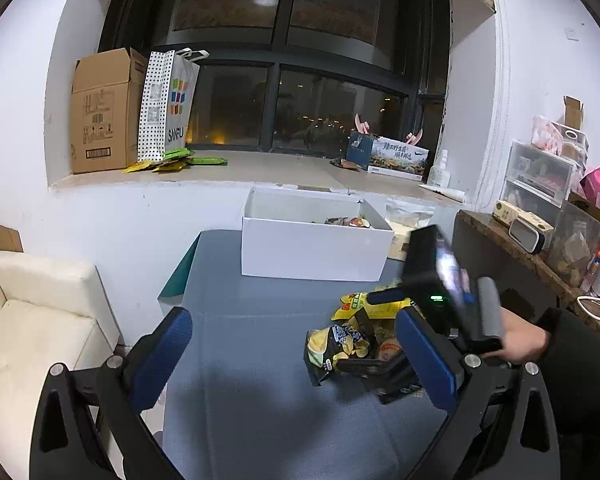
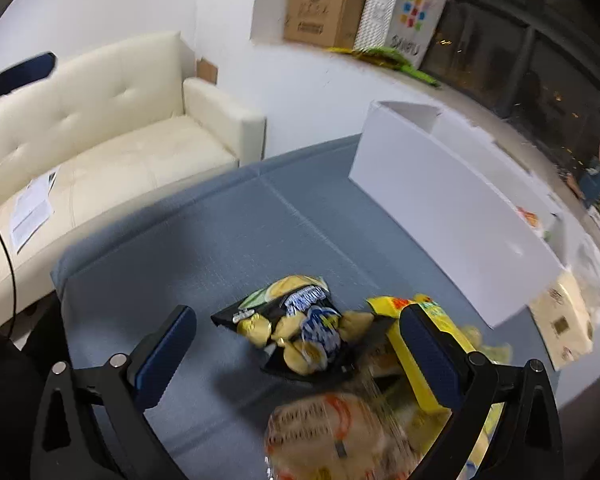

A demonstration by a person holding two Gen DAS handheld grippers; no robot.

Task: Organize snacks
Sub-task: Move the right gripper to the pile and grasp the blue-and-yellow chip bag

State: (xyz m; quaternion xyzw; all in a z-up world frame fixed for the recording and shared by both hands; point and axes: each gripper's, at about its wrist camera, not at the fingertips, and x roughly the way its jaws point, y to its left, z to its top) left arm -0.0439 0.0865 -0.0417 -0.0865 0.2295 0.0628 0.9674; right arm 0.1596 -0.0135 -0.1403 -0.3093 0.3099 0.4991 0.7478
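Several snack packets [image 2: 300, 328] unsorted, lower centre on blue mat [image 2: 220, 240]. Few visible inside white box [image 1: 312, 252], upper centre. Mostly unfinished, judging so. Left gripper [image 1: 296, 360] fingers apart, empty. Right gripper [image 2: 296, 360] spread over pile, nothing clamped.

**Black linkages, blue pads**

Each handheld gripper has matte black arms with triangular cut-outs and silver round pivot screws. The left gripper [image 1: 296, 354] and right gripper [image 2: 300, 354] carry textured blue finger pads [image 1: 162, 356]. At the frame's right, a bare-skinned hand [image 1: 522, 344] emerges from a black sleeve [image 1: 580, 368].
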